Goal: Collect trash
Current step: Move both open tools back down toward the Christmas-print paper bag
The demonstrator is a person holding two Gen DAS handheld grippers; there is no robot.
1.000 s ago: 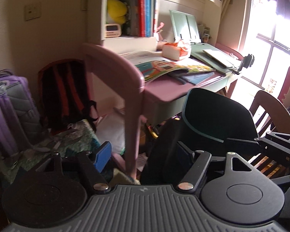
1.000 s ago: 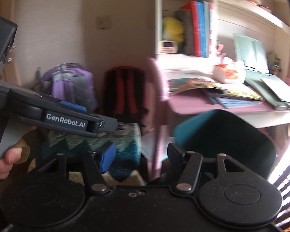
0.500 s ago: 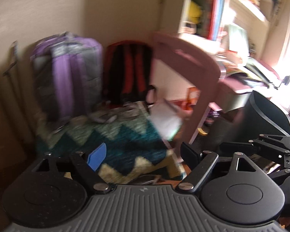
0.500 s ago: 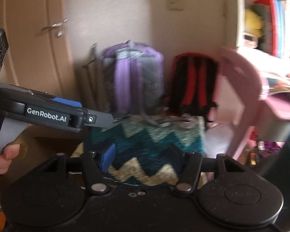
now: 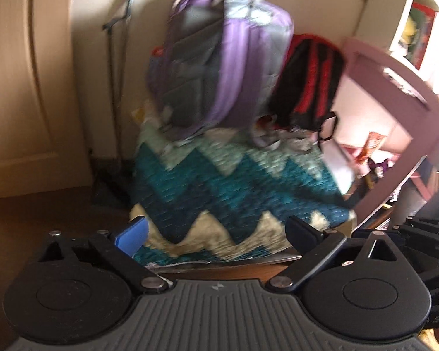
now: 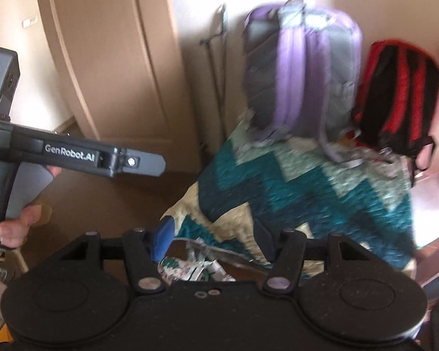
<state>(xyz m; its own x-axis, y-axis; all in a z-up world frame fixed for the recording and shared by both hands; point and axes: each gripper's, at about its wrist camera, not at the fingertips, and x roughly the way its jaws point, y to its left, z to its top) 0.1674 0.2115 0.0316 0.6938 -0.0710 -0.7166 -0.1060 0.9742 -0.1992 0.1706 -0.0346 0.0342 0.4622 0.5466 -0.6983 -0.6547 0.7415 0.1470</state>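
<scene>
My left gripper (image 5: 216, 231) is open and empty, held above a teal and cream zigzag blanket (image 5: 234, 181). My right gripper (image 6: 213, 237) is open and empty too, over the blanket's near corner (image 6: 278, 190). A crumpled green and white wrapper (image 6: 193, 269) lies on the brown floor just below the right gripper, between its fingers. The left gripper's body (image 6: 73, 155) shows at the left of the right wrist view, held by a hand.
A purple and grey backpack (image 5: 219, 58) and a red and black backpack (image 5: 310, 79) lean on the wall behind the blanket. A beige door (image 6: 108, 58) stands at the left. A pink desk frame (image 5: 395, 111) with clutter under it stands at the right.
Both grippers have swung left and down, away from the desk and chair, toward the blanket and backpacks. The wrapper on the floor has come into the right wrist view.
</scene>
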